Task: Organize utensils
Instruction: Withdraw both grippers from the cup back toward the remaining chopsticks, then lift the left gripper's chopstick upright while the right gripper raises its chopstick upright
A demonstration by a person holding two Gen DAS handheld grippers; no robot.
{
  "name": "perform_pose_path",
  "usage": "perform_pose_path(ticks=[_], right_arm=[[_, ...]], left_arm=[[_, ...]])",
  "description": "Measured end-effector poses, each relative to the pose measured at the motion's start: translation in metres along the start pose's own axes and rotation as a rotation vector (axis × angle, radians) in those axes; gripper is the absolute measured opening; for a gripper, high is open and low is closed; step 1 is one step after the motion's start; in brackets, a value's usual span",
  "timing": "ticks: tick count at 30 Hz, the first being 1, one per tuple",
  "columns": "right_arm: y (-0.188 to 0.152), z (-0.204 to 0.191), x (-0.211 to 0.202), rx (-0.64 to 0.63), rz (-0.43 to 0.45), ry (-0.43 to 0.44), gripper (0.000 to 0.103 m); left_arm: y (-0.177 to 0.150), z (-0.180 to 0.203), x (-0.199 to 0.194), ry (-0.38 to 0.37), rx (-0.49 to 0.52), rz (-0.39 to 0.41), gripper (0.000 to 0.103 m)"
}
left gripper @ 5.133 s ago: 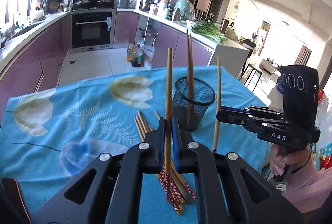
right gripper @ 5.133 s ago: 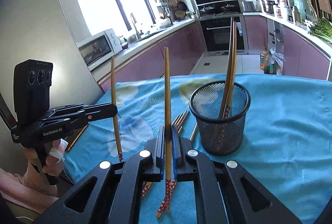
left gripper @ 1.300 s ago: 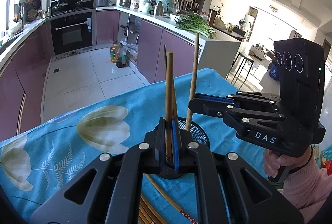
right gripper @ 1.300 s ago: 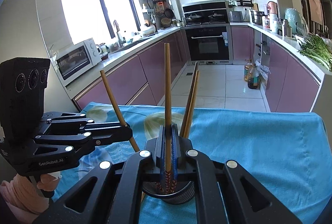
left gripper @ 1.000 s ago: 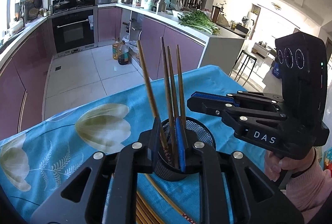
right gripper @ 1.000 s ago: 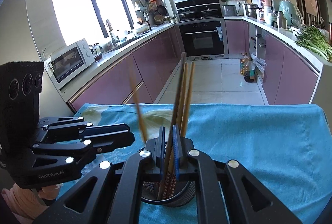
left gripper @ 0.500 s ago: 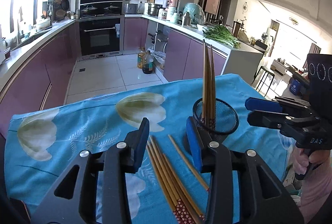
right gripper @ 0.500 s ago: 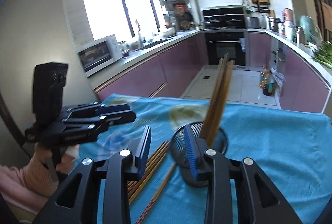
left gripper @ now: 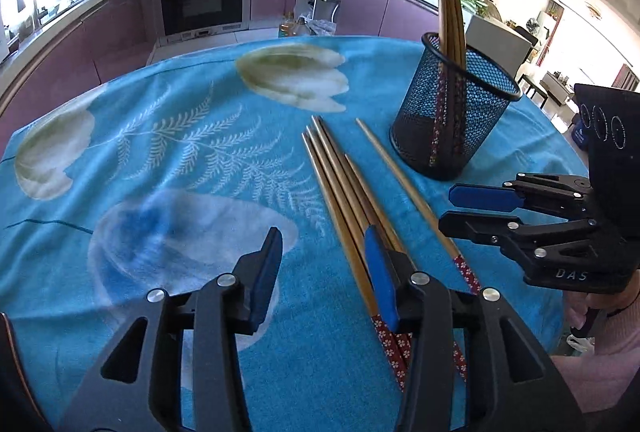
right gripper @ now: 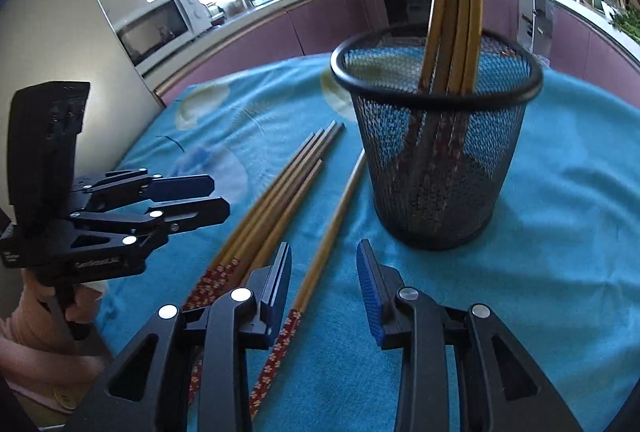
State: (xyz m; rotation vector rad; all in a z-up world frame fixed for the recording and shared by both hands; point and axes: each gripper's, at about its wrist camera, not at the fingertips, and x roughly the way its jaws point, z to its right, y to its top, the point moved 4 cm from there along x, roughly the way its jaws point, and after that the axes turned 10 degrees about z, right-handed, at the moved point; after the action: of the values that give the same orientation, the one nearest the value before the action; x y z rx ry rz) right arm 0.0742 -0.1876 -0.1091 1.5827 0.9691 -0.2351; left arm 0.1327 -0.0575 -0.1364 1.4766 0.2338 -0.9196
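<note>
a: where are the chopsticks?

b: in two lots. several stand in the black mesh cup (left gripper: 456,119), leaning together against its far rim with their patterned ends down. the rest lie loose on the counter (left gripper: 168,151), on the blue flowered cloth.

a: how do the loose ones lie?

b: in the left wrist view a bundle (left gripper: 344,191) runs from about 11 o'clock down toward 5 o'clock, patterned red ends nearest the camera. one single stick (left gripper: 400,187) lies just beside it on the cup side, apart from the bundle, roughly the same heading.

a: and the cup?

b: upright, at about 1 o'clock from the bundle, near the single stick's far tip but not touching it.

a: left claw (left gripper: 326,272)?

b: its jaws have just been opening and stand apart, nothing clamped. it hangs low over the cloth; the right pad overlaps the bundle's near half in the picture, and i can't tell if it touches.

a: right claw (right gripper: 324,280)?

b: also just opened, jaws apart, empty. in its own view the single stick (right gripper: 332,232) runs up between the two pads, unpinched, and the cup (right gripper: 436,167) sits close ahead at 1 o'clock.

a: the two claws together?

b: near each other, not touching. a hand (right gripper: 80,308) in a pink sleeve grips the left handle.
</note>
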Motion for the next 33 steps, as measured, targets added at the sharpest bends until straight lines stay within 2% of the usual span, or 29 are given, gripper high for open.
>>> perform_pose_path(ticks=[4,8,17,20,23,27,33], right_arm=[[-0.002,0.001,0.005,0.005,0.003,-0.015,0.033],[0.0,0.0,0.006,-0.001,0.006,-0.026,0.033],[0.001,-0.006,0.012,-0.018,0.006,-0.045,0.032],[0.001,-0.008,0.014,-0.027,0.007,-0.058,0.032],[0.002,-0.01,0.016,-0.042,0.007,-0.078,0.03],[0.002,-0.013,0.018,-0.056,0.009,-0.098,0.029],[0.004,-0.013,0.022,-0.04,0.009,-0.112,0.02]], left_arm=[[0.0,0.002,0.006,-0.005,0.004,-0.009,0.042],[0.001,0.004,0.015,0.014,0.014,-0.028,0.037],[0.001,0.005,0.025,0.022,0.021,-0.033,0.037],[0.002,0.007,0.027,0.032,0.026,-0.037,0.034],[0.0,0.009,0.03,0.052,0.05,-0.047,0.026],[0.0,0.009,0.031,0.057,0.058,-0.05,0.026],[0.002,0.007,0.034,0.062,0.04,-0.05,0.021]])
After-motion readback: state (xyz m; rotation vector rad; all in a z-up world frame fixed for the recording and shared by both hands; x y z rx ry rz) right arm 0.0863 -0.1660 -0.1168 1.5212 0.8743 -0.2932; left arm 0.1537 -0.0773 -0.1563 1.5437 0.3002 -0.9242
